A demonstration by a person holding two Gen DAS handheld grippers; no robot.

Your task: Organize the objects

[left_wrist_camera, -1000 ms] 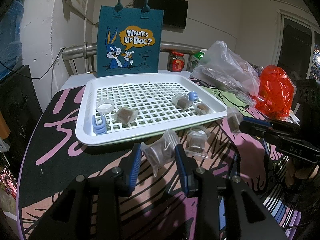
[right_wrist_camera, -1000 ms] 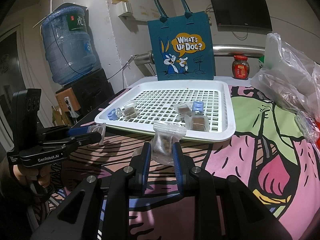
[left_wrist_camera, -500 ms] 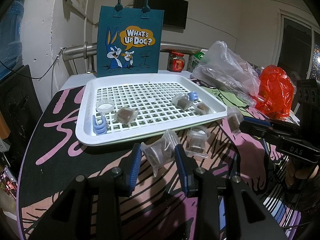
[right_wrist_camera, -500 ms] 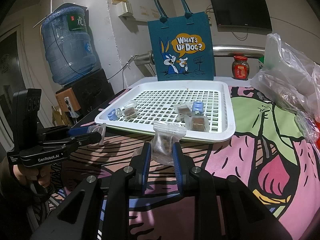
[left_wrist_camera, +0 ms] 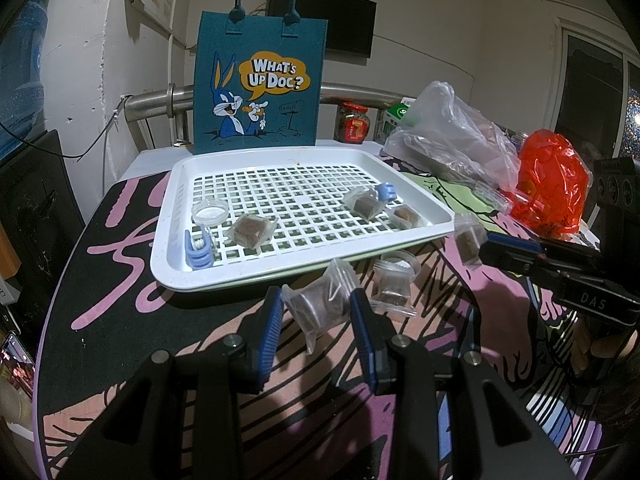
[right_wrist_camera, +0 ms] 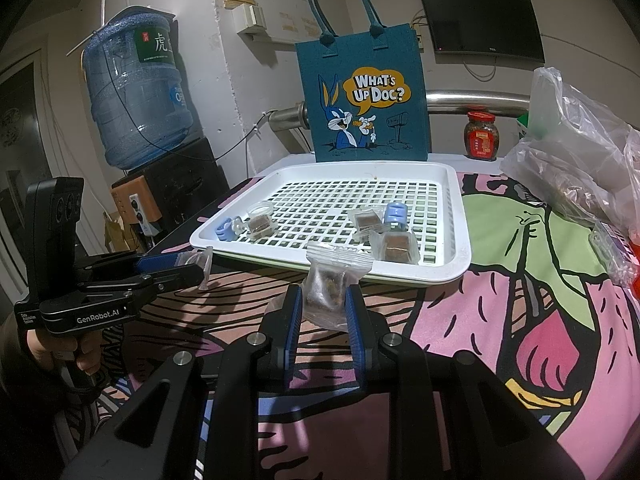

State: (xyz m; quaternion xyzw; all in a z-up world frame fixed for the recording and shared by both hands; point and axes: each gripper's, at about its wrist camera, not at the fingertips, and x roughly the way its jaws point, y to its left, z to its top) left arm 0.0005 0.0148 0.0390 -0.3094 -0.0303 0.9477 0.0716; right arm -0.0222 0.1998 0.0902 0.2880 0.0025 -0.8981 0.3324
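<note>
Pinching a small clear plastic pouch with a brown block inside (left_wrist_camera: 320, 308), the left gripper (left_wrist_camera: 316, 322) has its blue-padded jaws nearly closed on the packet's two sides, just in front of the near rim of the white slotted plastic tray (left_wrist_camera: 200, 280). The right gripper (right_wrist_camera: 322, 316) does the same with a second clear pouch of brown crumbly filling (right_wrist_camera: 328, 286), its jaws narrowed onto it, the sealed top edge standing upright before the tray's near rim (right_wrist_camera: 400, 274).

Inside the tray lie three more clear wrapped brown cubes, a small round clear lidded cup (left_wrist_camera: 210, 213) at the near left, a pale blue clip (left_wrist_camera: 197, 249) beside it and another blue clip (left_wrist_camera: 386, 192) toward the far right. On the cartoon-printed tablecloth (right_wrist_camera: 520, 340), just right of the left gripper, rest another wrapped brown cube (left_wrist_camera: 394, 290) and a clear round lid (left_wrist_camera: 400, 262).

Behind the tray stands a teal felt tote bag printed with a rabbit (right_wrist_camera: 362, 92). To the right sit a crumpled clear plastic bag (left_wrist_camera: 452, 140), a red plastic bag (left_wrist_camera: 552, 180) and a red-lidded glass jar (right_wrist_camera: 482, 136). A blue water jug (right_wrist_camera: 136, 96) stands at the far left.
</note>
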